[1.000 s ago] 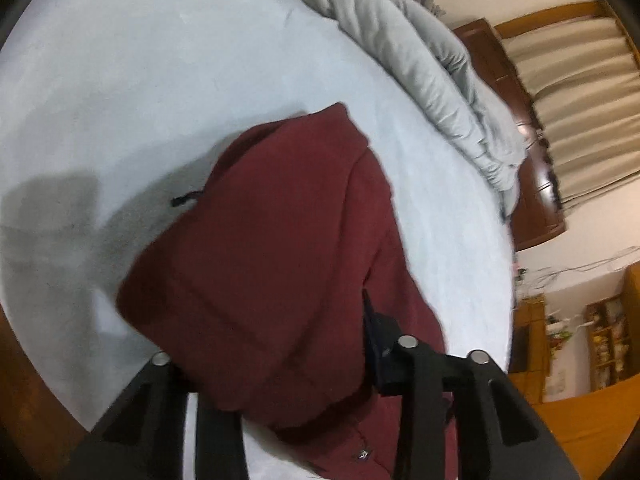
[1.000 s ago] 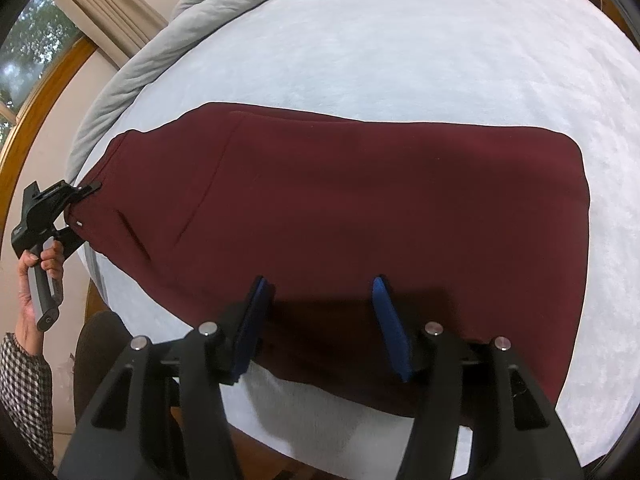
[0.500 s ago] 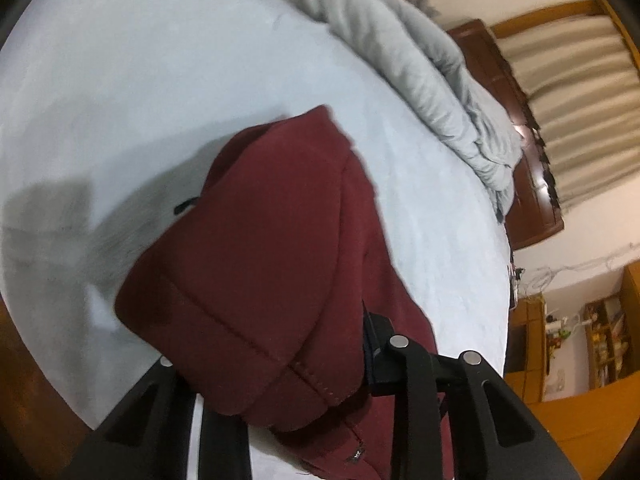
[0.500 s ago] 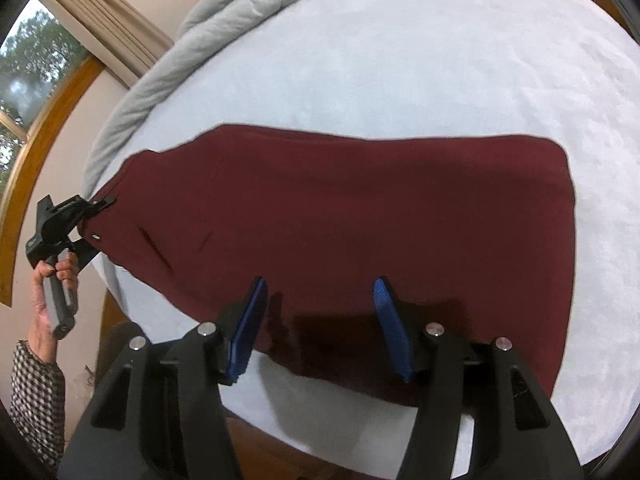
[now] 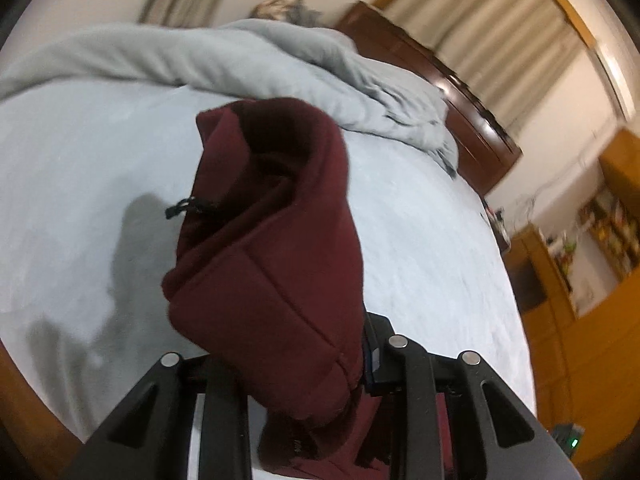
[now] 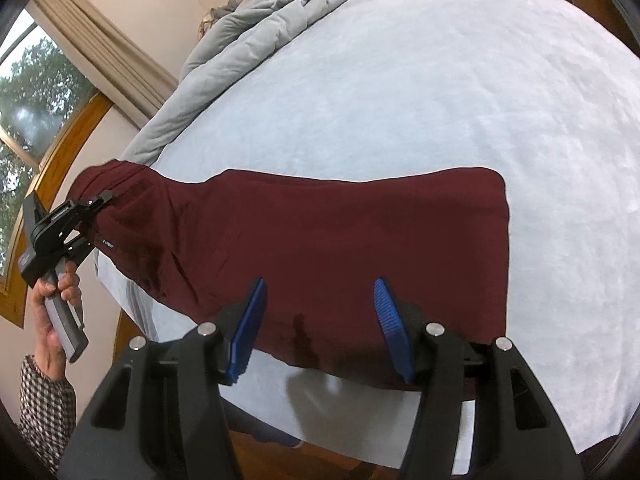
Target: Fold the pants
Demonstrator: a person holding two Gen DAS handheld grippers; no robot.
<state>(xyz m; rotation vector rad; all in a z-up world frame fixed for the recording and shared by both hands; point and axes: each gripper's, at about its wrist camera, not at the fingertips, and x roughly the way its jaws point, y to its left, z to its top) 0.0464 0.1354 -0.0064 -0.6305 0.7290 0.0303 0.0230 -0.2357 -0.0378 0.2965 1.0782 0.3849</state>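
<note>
A: Step in hand, I judge: first fold. My left hand-held gripper [image 5: 320, 364] is clamped on one end of the pants [image 6: 320, 240], raised off the bed [image 6: 440, 80].

B: And the right hand-held gripper [image 6: 320, 328]?

A: Jaws apart, nothing held; maroon cloth lies flat just ahead of it. Next I'd carry the raised end across toward the far end.

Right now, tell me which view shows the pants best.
The right wrist view. It shows the pants spread nearly full length across the bed, with the left gripper clamping one end at the left. The left wrist view shows only that bunched end, lifted close to the lens between the fingers.
</note>
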